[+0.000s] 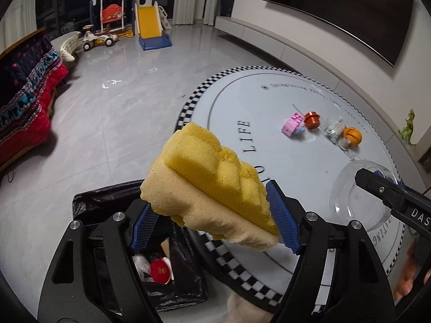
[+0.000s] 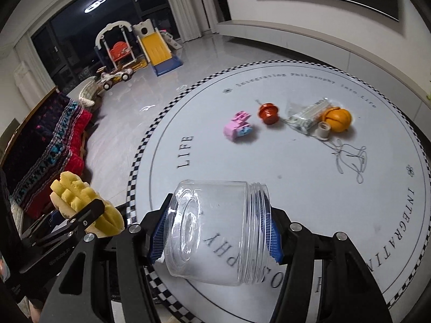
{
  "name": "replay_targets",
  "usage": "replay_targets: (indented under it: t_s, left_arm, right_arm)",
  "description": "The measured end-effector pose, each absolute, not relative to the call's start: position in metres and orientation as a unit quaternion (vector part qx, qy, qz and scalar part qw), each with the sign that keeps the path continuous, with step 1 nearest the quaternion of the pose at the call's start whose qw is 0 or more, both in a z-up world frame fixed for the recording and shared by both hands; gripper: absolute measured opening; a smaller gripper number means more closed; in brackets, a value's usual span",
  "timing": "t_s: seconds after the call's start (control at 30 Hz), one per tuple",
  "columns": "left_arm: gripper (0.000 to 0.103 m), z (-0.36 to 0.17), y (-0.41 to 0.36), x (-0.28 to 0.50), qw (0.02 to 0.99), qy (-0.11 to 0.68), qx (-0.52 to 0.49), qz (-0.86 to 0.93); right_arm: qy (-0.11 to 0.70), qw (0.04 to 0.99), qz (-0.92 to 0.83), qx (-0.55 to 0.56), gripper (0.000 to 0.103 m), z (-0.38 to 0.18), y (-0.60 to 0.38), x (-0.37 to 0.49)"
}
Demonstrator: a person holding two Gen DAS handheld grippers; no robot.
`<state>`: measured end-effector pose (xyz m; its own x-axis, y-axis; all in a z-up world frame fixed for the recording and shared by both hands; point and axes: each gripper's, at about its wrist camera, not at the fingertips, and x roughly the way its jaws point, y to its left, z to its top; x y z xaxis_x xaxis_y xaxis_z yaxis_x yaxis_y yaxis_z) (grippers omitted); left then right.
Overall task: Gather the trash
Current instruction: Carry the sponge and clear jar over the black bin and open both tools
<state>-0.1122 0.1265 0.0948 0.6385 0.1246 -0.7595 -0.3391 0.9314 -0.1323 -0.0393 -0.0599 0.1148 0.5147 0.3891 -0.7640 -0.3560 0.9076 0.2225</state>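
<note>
My left gripper (image 1: 212, 215) is shut on a yellow sponge (image 1: 207, 185) and holds it above a black-lined trash bin (image 1: 89, 202) on the floor beside the round table. The bin holds some rubbish. The sponge also shows in the right wrist view (image 2: 83, 204). My right gripper (image 2: 215, 231) is shut on a clear glass jar (image 2: 215, 228) lying sideways above the table's near edge; the jar also shows in the left wrist view (image 1: 358, 193). Further on the table lie a pink toy block (image 2: 238, 126), an orange-red cap (image 2: 268, 113), a crumpled clear wrapper (image 2: 307, 118), an orange ball (image 2: 338, 118) and a small white cap (image 2: 322, 129).
The round white table (image 2: 296, 188) has a checkered rim. A red and dark patterned sofa (image 1: 24, 107) stands at the left. A toy slide, swing and ride-on car (image 1: 129, 18) stand at the far window. A green dinosaur (image 1: 408, 132) stands on the low wall cabinet.
</note>
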Motion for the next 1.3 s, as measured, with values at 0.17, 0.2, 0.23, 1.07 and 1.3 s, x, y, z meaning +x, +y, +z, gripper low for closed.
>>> replay_targets:
  t_s: [0.17, 0.2, 0.23, 1.07, 1.3]
  left_arm:
    - [0.074, 0.086, 0.167, -0.146, 0.886, 0.406, -0.137, 0.18]
    - [0.074, 0.085, 0.175, -0.154, 0.883, 0.405, -0.14, 0.192]
    - [0.074, 0.083, 0.183, -0.161, 0.88, 0.406, -0.141, 0.203]
    - [0.097, 0.038, 0.27, -0.246, 0.814, 0.457, -0.17, 0.314]
    - [0.097, 0.047, 0.24, -0.219, 0.831, 0.458, -0.154, 0.275]
  right_arm:
    - [0.455, 0.846, 0.279, -0.012, 0.061, 0.108, -0.004, -0.062]
    - [0.458, 0.839, 0.292, -0.019, 0.061, 0.106, 0.009, -0.068]
    - [0.461, 0.834, 0.302, -0.025, 0.061, 0.104, 0.019, -0.072]
    - [0.491, 0.757, 0.416, -0.113, 0.078, 0.072, 0.13, -0.137]
    - [0.481, 0.774, 0.403, -0.082, 0.078, 0.084, 0.097, -0.119]
